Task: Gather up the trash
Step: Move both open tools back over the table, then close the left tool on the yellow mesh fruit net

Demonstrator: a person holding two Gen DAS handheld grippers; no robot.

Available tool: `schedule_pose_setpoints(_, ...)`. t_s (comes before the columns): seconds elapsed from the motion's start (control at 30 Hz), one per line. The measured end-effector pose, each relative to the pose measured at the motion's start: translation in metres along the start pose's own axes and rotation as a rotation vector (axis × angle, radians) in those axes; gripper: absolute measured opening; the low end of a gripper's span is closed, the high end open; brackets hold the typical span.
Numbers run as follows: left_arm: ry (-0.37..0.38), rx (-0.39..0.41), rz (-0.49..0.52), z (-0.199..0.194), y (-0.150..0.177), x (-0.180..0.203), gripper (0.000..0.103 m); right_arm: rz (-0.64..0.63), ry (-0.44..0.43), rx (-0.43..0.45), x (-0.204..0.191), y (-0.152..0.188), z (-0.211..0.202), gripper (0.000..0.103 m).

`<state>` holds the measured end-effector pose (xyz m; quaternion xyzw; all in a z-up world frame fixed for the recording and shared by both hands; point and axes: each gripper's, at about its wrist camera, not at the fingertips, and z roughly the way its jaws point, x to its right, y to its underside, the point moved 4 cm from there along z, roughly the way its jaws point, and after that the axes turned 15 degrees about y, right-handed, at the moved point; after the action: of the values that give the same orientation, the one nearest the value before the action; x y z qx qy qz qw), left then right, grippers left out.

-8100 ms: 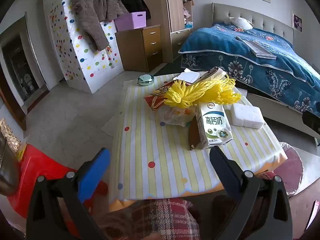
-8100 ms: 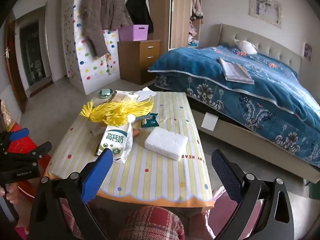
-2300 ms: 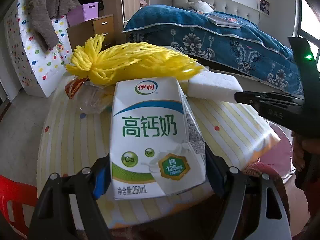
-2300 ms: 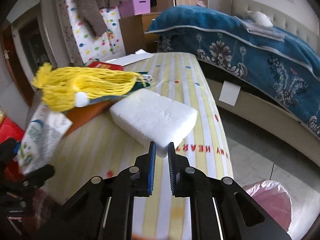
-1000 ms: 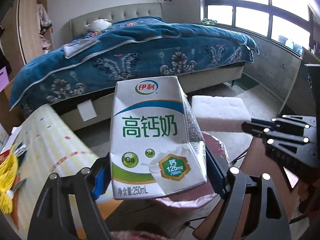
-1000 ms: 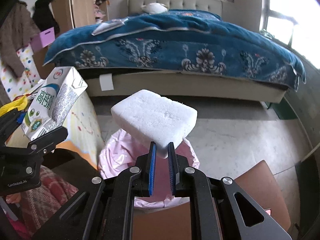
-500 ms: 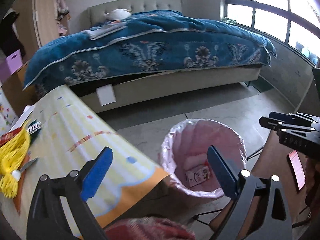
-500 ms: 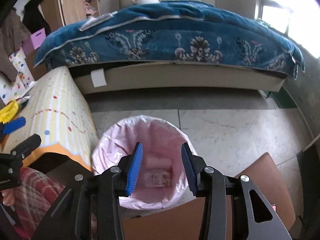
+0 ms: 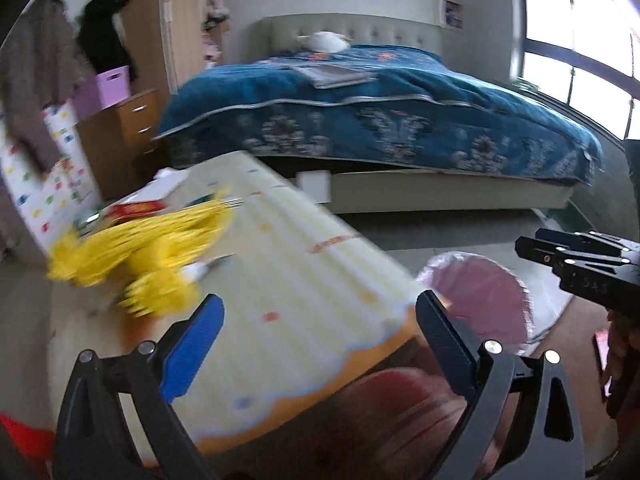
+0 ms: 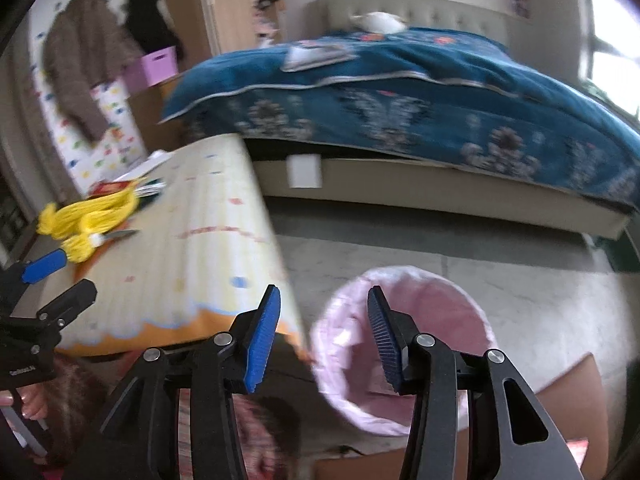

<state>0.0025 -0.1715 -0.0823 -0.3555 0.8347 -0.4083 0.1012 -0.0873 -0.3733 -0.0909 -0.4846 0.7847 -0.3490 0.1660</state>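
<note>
Left gripper (image 9: 318,320): jaws spread wide, nothing between them, over the near corner of the table (image 9: 304,280). Right gripper (image 10: 324,320): jaws partly apart, just been opening, nothing between them; it hangs over the near rim of the bin (image 10: 400,412), which stands on the floor just beside the table corner.

Bin has a pink liner; its contents cannot be made out in these blurred views.

Trash left on table: yellow netting (image 9: 136,252) toward the far left side, a red packet (image 9: 138,210) and white paper (image 9: 172,178) behind it, all well apart from both grippers.

Beyond the table and bin: bed (image 10: 400,92) with a blue cover. Both views smeared by motion.
</note>
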Motion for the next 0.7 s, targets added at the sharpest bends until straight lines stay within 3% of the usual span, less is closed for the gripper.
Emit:
schedule_pose_setpoints(0.47,-0.226,0.049,-0.214,-0.07,0.023,-0.128,0.096,-0.293,-0.158,0.095,-0.155,-0.042,-0.019,0.059)
schedule_pose_setpoints(0.6,-0.25,0.069,-0.256,-0.082,0.023,-0.157,0.096,-0.33,-0.203,0.083,-0.186,-0.05,-0.013,0.067)
schedule_pose_setpoints(0.7,-0.241,0.092,-0.244,-0.084,0.004,-0.169,0.096,-0.343,-0.212,0.086,-0.203,-0.055,-0.008,0.068)
